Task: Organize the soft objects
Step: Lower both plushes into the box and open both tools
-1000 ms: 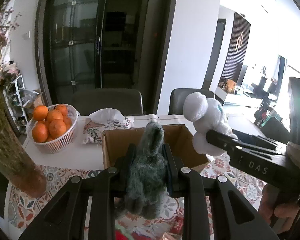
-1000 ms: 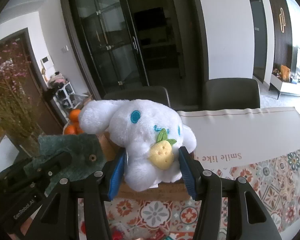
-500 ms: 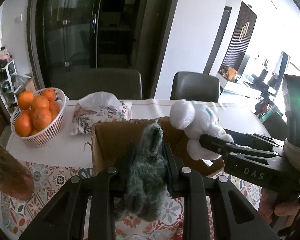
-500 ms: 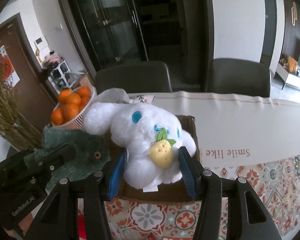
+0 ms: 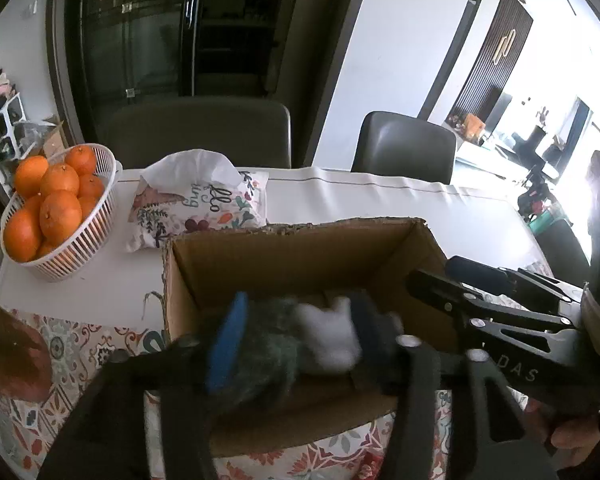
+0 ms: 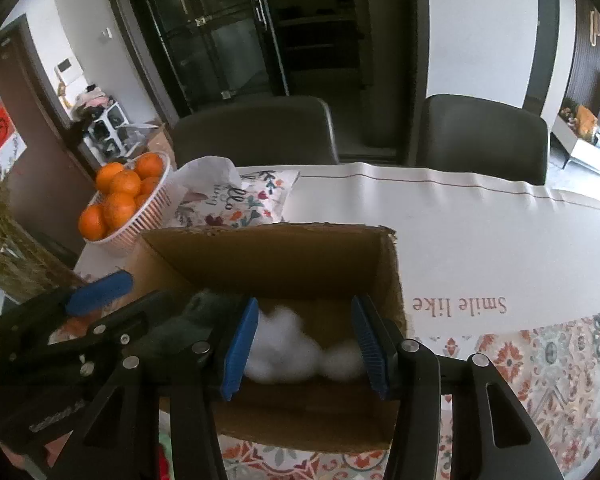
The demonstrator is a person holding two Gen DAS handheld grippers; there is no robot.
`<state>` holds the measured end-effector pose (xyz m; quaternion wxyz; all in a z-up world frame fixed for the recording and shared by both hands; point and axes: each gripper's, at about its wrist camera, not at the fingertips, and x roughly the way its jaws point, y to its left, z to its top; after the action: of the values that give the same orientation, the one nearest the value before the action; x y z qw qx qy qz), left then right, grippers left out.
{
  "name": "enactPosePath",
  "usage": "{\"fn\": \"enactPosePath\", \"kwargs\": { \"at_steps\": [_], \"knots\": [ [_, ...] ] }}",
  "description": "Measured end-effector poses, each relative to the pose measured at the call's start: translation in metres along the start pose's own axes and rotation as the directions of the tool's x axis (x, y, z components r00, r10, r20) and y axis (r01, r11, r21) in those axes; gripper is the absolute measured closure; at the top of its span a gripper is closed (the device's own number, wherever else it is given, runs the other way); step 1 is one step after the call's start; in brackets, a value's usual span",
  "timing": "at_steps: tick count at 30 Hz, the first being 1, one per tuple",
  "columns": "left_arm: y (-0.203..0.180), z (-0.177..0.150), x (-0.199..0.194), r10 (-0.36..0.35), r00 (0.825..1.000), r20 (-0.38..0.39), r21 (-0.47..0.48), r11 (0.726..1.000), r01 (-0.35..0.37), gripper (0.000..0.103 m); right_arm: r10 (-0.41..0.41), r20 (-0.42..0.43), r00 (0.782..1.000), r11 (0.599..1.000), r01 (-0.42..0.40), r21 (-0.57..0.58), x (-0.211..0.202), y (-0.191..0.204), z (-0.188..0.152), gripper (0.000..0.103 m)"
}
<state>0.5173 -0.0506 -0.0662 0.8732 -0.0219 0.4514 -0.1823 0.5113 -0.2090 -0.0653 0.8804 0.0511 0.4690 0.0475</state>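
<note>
two plush toys — one white (image 6: 296,346), one grey-green (image 5: 266,346) — one cardboard box (image 6: 284,256), two chairs (image 6: 256,132).

Probably home dining room, chairs (image 5: 404,142), oranges (image 5: 52,204)

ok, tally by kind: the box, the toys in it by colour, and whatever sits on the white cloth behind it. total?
White plush toy: 1
Grey-green plush toy: 1
Cardboard box: 1
Basket of oranges: 1
Floral tissue pouch: 1
Total: 5
</note>
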Motion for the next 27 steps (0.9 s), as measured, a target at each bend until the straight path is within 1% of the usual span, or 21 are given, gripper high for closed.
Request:
{"fn": "enactPosePath", "kwargs": {
  "at_steps": [3, 9, 11, 12, 13, 17, 22, 27],
  "knots": [
    [-0.003, 0.000, -0.002, 0.021, 1.000, 0.013, 0.021, 1.000, -0.021, 0.043, -0.010, -0.006, 1.000, 1.000, 0.010, 0.001, -0.003, -0.001, -0.001, 0.052],
    [-0.007, -0.007, -0.013, 0.085, 0.996, 0.008, 0.053, 0.995, -0.085, 0.041, -0.044, -0.001, 0.999, 0.999, 0.044, 0.012, -0.015, -0.002, -0.008, 0.049],
    [-0.009, -0.011, -0.021, 0.100, 0.995, 0.011, 0.057, 0.993, -0.101, 0.040, -0.048, 0.002, 0.999, 0.999, 0.048, 0.021, -0.021, -0.003, -0.010, 0.046],
    [-0.009, -0.012, -0.024, 0.107, 0.994, 0.013, 0.058, 0.992, -0.108, 0.040, -0.053, 0.004, 0.999, 0.998, 0.053, 0.025, -0.025, -0.002, -0.012, 0.041],
    [-0.010, -0.014, -0.028, 0.117, 0.993, 0.014, 0.058, 0.991, -0.118, 0.040, -0.058, 0.007, 0.998, 0.998, 0.058, 0.030, -0.028, -0.002, -0.014, 0.039],
    [-0.011, -0.020, -0.048, 0.135, 0.990, 0.027, 0.060, 0.989, -0.137, 0.038, -0.068, 0.032, 0.997, 0.997, 0.067, 0.045, -0.046, 0.002, -0.021, 0.032],
    [-0.013, -0.030, -0.075, 0.149, 0.988, 0.035, 0.050, 0.987, -0.151, 0.036, -0.090, 0.049, 0.995, 0.994, 0.087, 0.071, -0.068, 0.007, -0.030, 0.029],
    [-0.016, -0.040, -0.095, 0.153, 0.988, 0.034, 0.046, 0.987, -0.155, 0.034, -0.082, 0.058, 0.995, 0.994, 0.077, 0.080, -0.086, 0.015, -0.043, 0.027]
  ]
}}
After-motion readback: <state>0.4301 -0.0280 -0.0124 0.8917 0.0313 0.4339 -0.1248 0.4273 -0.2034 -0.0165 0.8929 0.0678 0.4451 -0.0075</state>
